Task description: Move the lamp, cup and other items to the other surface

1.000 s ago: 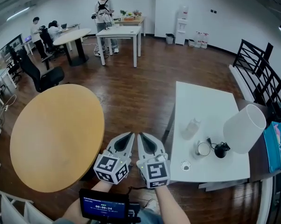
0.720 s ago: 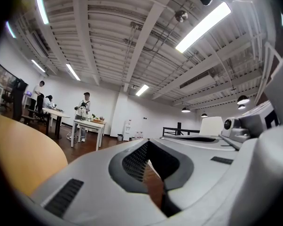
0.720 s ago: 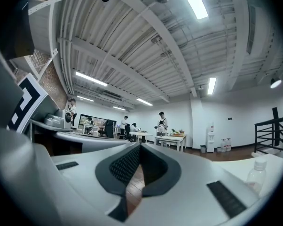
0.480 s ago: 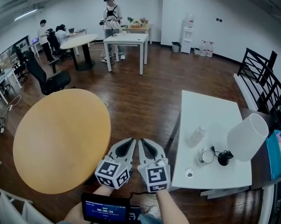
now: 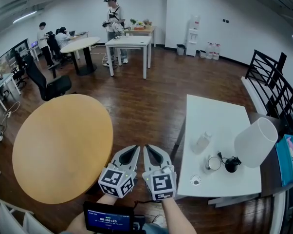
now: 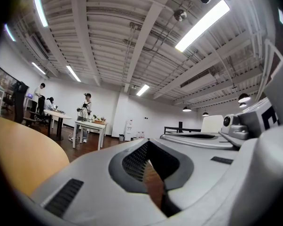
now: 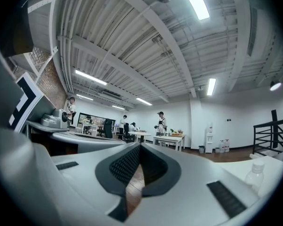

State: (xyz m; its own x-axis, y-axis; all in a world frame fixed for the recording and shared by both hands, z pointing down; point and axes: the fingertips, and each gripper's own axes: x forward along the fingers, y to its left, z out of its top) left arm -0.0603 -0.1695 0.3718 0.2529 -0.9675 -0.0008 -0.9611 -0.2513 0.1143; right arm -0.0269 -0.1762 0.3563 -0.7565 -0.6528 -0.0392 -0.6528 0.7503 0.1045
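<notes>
Below left gripper [image 5: 135,148], timer screen [image 5: 109,220]

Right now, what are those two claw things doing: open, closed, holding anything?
Left gripper: closed, holding nothing.
Right gripper: closed, holding nothing.

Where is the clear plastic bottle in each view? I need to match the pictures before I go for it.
Head view: the plastic bottle is right of centre, on the white table.
Left gripper view: not in it.
Right gripper view: at the lower right edge, upright.
Shared landmark: the water dispenser at the far wall, seen in the left gripper view and the right gripper view.
</notes>
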